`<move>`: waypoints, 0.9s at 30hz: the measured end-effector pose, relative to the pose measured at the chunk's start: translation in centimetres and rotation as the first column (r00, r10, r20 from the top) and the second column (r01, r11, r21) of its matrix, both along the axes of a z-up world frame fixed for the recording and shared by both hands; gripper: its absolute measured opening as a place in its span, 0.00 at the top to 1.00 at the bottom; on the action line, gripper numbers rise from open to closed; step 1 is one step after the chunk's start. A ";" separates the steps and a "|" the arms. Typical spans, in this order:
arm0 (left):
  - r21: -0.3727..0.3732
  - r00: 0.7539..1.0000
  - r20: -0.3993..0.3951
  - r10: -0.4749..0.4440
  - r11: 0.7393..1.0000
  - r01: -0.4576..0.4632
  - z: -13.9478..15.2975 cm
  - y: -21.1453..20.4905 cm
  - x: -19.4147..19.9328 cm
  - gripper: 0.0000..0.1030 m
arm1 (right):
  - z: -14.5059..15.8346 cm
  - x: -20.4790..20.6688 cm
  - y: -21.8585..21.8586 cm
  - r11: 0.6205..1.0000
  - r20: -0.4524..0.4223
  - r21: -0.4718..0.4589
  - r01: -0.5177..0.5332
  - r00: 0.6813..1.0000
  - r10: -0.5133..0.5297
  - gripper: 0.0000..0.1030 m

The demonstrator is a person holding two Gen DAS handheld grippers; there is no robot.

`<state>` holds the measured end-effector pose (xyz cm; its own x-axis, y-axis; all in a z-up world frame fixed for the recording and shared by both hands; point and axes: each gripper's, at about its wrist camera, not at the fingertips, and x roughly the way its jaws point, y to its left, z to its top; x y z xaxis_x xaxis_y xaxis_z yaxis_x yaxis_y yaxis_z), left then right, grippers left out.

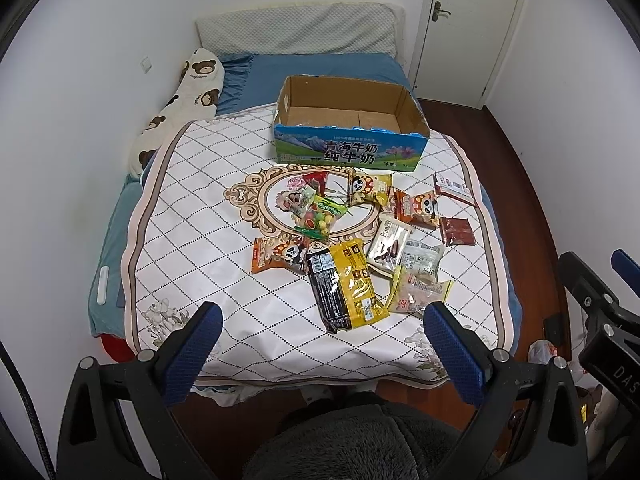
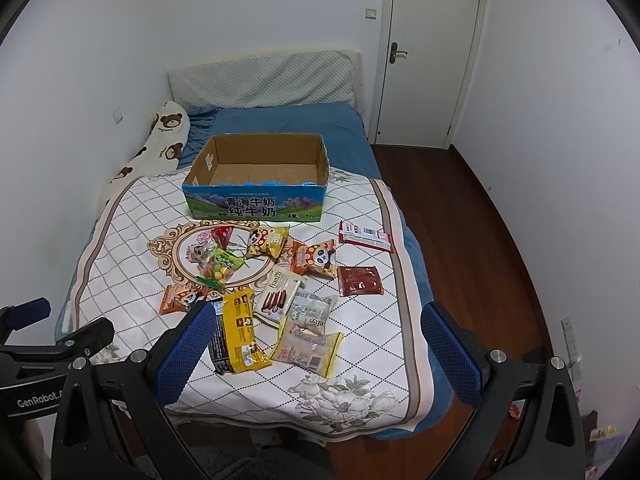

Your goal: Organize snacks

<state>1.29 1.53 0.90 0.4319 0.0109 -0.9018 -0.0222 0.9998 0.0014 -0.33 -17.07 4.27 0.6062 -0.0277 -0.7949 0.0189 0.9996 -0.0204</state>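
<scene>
At the left edge of the left wrist view a bear-print pillow (image 1: pixel 188 92) lies along the wall, its lower end meeting the quilted white cover (image 1: pixel 192 216) spread over the blue-sheeted bed (image 1: pixel 316 65). The left tongs (image 1: pixel 322 320) hang low in the frame above the cover's near edge, fingers spread wide with nothing between them. A broad bare stretch of cover lies lower left of the snacks, open right up to its brown border.

In the upper centre stands the open milk carton box (image 1: pixel 348 148), its cardboard floor bare, its near printed wall just beyond the snack pile. Below it, mid-frame, the snacks are scattered: a bag of coloured candy balls (image 1: pixel 318 222) on the medallion, an orange panda packet (image 1: pixel 276 254) at lower left of the pile, a black and yellow packet (image 1: pixel 346 286) nearest the tongs, and a dark red sachet (image 1: pixel 457 231) close to the cover's right border.

In the right wrist view the right tongs (image 2: pixel 314 334) are likewise wide open and empty, the left finger (image 2: pixel 182 350) overlapping the black and yellow packet's corner in the picture. Wood floor (image 2: pixel 472 240) runs along the bed's right side to a closed white door (image 2: pixel 432 52) at upper right
</scene>
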 end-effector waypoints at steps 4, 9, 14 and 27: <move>-0.010 1.000 -0.008 0.001 1.000 -0.001 -0.4 0.4 0.1 0.00 | -0.4 0.3 0.0 1.000 -0.011 0.005 0.005 1.000 -0.005 0.00; -0.042 0.998 -0.051 0.030 0.999 -0.033 -3.1 1.3 2.0 0.00 | -3.2 1.6 -0.4 0.999 -0.062 0.029 0.022 0.998 -0.020 0.00; -0.083 0.974 -0.219 0.061 0.993 -0.081 -10.7 2.0 6.2 0.00 | -9.1 4.3 -1.6 0.994 -0.183 0.083 0.070 0.982 -0.053 0.00; -0.248 0.790 -0.613 0.005 0.948 -0.198 -30.8 -0.1 12.9 0.01 | -26.5 11.0 -5.9 0.955 -0.469 0.188 0.231 0.875 -0.119 0.00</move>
<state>14.23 1.44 -29.86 -0.1842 -0.2739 -0.9439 -0.2148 0.9484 -0.2333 10.68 -22.99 -22.28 0.1860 0.1185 -0.9754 0.2385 0.9576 0.1618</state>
